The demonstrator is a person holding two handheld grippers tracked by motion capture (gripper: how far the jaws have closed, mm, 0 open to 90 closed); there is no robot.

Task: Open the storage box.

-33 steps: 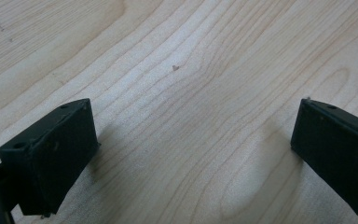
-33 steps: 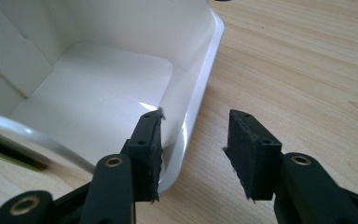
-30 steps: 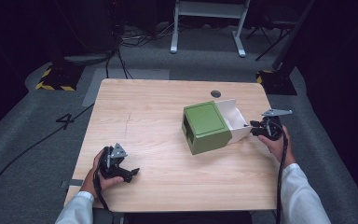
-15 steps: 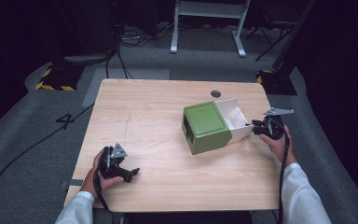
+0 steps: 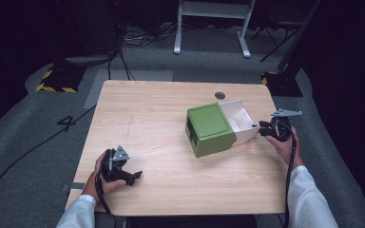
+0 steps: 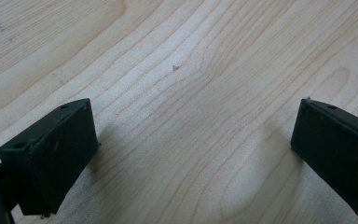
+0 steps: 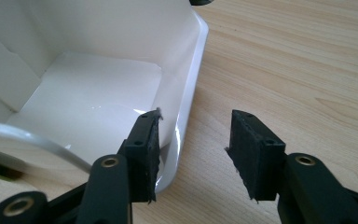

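At the white tray (image 7: 98,93), right tongs (image 7: 193,149) straddle its wall.

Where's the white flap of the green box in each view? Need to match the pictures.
High view: the white flap sits right of centre, opening off the green box toward the right gripper.
Left gripper view: not in it; open jaws over bare table.
Right gripper view: upper left, with one jaw inside the flap's rim and the other outside, not yet closed.
Shared landmark: the light wood-grain table top.
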